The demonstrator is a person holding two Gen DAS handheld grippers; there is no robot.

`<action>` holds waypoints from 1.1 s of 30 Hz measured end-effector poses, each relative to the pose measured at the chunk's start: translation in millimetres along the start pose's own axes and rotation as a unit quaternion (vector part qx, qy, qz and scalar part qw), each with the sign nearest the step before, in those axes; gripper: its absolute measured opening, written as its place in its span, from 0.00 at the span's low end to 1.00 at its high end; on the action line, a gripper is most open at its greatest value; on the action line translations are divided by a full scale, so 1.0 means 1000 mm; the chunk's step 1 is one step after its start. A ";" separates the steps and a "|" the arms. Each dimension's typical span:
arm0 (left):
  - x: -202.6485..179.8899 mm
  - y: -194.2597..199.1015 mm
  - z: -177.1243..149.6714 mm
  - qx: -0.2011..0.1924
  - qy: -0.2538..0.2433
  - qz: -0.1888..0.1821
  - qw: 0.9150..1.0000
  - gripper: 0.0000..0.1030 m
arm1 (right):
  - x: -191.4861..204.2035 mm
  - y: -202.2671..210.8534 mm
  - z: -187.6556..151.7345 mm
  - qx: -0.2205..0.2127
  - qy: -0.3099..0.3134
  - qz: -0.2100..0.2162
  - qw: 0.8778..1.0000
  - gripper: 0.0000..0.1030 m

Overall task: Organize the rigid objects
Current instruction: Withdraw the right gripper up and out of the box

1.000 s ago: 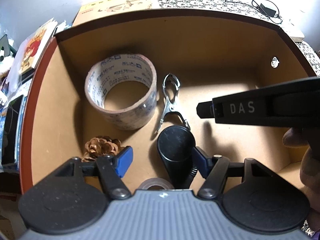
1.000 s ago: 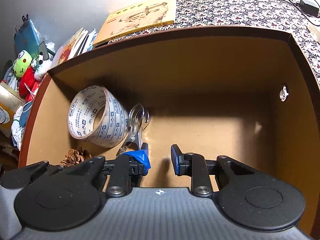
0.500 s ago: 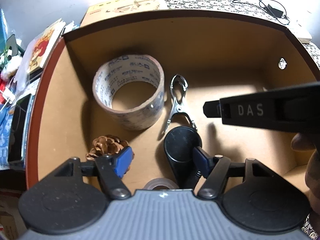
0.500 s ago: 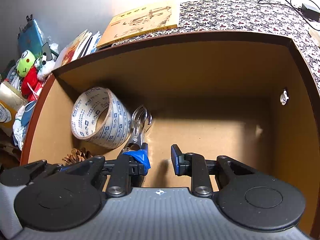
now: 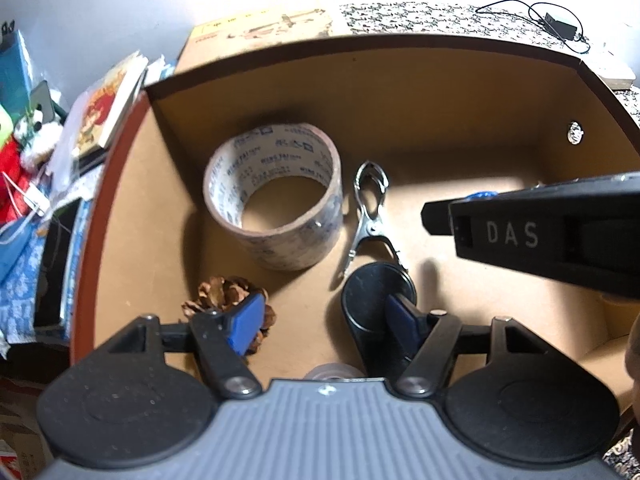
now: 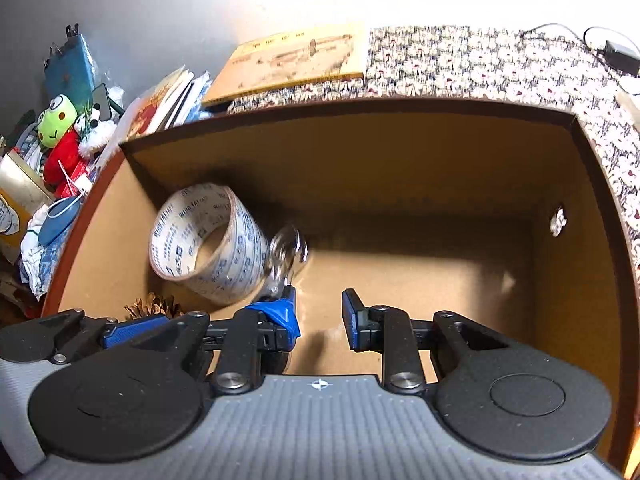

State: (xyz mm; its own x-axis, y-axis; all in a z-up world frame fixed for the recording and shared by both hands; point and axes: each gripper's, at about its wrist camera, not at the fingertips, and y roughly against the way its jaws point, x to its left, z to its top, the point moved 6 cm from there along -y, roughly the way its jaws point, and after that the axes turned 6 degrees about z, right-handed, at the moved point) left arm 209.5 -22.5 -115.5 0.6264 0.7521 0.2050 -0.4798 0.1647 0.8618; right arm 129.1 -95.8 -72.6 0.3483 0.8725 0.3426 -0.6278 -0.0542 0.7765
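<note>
Black cylinder (image 5: 378, 300), lying on the box (image 5: 460, 92) floor near the front edge, long axis running front to back, round end facing the far wall. The left gripper (image 5: 324, 316) is open, empty, directly above and nearer; its right pad overlaps the cylinder, contact uncertain. Right gripper (image 6: 318, 314) open, empty. Metal clip (image 5: 370, 216) and tape roll (image 5: 276, 196) lie behind; pine cone (image 5: 228, 296) at left.

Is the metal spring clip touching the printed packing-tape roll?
Apart. The left wrist view shows bare box floor between the metal spring clip and the printed packing-tape roll.
</note>
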 end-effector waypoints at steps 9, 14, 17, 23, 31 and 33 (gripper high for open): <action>0.003 0.017 0.005 -0.019 0.022 0.016 0.999 0.68 | 0.003 0.011 0.004 -0.015 0.003 -0.005 1.000 0.07; 0.005 0.026 0.005 -0.017 0.033 0.020 0.999 0.70 | 0.006 0.018 0.001 -0.019 0.009 -0.006 1.000 0.07; 0.007 0.031 0.002 -0.010 0.045 0.024 0.999 0.70 | 0.005 0.023 0.000 -0.022 0.002 -0.002 1.000 0.07; 0.014 0.042 -0.002 -0.002 0.063 0.030 0.998 0.71 | 0.004 0.036 -0.003 -0.028 -0.005 -0.006 1.000 0.07; 0.024 0.073 -0.002 -0.031 0.085 0.034 0.995 0.73 | 0.016 0.066 -0.009 -0.043 0.000 0.003 0.999 0.08; 0.026 0.083 0.000 -0.043 0.090 0.033 0.994 0.75 | 0.019 0.076 -0.009 -0.052 0.001 0.004 0.999 0.08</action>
State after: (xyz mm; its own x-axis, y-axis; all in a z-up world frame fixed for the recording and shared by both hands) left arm 185.9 10.8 -38.5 0.4756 0.8635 0.1678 -0.5724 0.1590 0.8044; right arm 81.2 -79.2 -11.7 0.3426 0.8728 0.3477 -0.6990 -0.0106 0.7151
